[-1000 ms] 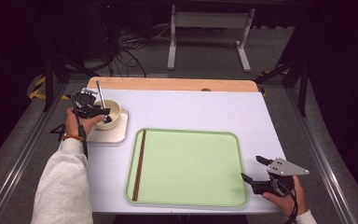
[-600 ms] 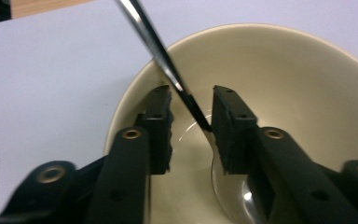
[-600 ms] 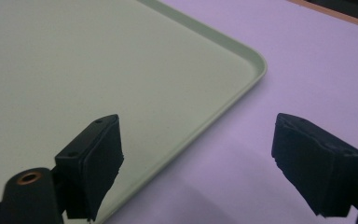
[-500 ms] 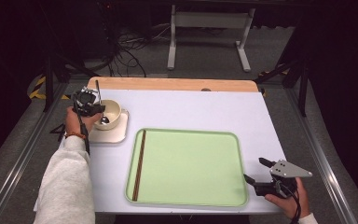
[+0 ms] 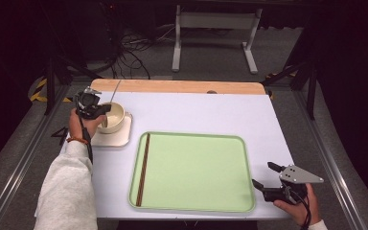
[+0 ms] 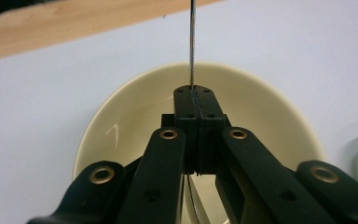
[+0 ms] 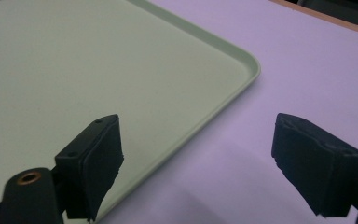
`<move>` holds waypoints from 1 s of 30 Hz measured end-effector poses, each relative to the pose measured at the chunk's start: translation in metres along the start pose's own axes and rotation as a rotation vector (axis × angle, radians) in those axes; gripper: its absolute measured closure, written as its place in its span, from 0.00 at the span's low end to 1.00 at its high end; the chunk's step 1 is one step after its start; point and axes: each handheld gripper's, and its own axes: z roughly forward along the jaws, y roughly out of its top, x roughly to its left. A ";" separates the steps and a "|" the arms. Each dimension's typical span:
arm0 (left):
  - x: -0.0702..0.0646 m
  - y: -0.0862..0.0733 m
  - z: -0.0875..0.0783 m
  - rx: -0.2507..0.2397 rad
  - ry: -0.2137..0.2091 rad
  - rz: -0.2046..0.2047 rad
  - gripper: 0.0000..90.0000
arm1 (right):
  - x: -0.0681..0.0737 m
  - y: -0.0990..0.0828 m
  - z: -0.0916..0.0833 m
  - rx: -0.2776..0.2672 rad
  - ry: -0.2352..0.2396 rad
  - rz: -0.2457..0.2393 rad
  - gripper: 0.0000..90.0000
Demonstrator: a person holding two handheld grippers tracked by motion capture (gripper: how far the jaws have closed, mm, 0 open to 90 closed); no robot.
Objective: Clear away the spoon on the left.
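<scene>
Left gripper (image 6: pixel 196 100) jaws just closed — pinching spoon handle (image 6: pixel 192 42) over cream bowl (image 6: pixel 270 116); right gripper (image 7: pixel 196 163) spread, empty.

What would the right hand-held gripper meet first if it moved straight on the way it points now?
Probably the near right corner of the green tray. The right hand-held gripper is open, with the tray rim and bare table ahead; depth is unclear.

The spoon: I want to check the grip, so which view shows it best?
The left gripper view: the left claw is shut on the spoon handle over the bowl. The high view shows it small.
</scene>
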 end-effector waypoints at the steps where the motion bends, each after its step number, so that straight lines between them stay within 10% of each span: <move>1: -0.002 0.003 -0.008 -0.027 -0.010 0.003 1.00 | 0.000 0.000 0.000 -0.007 0.001 0.004 0.18; 15: -0.061 0.004 -0.083 -0.268 -0.188 0.089 1.00 | 0.000 0.007 0.003 -0.023 0.005 -0.011 0.18; 30: -0.148 -0.048 -0.064 -0.214 -0.436 0.182 1.00 | 0.001 0.011 0.004 -0.039 0.015 -0.010 0.18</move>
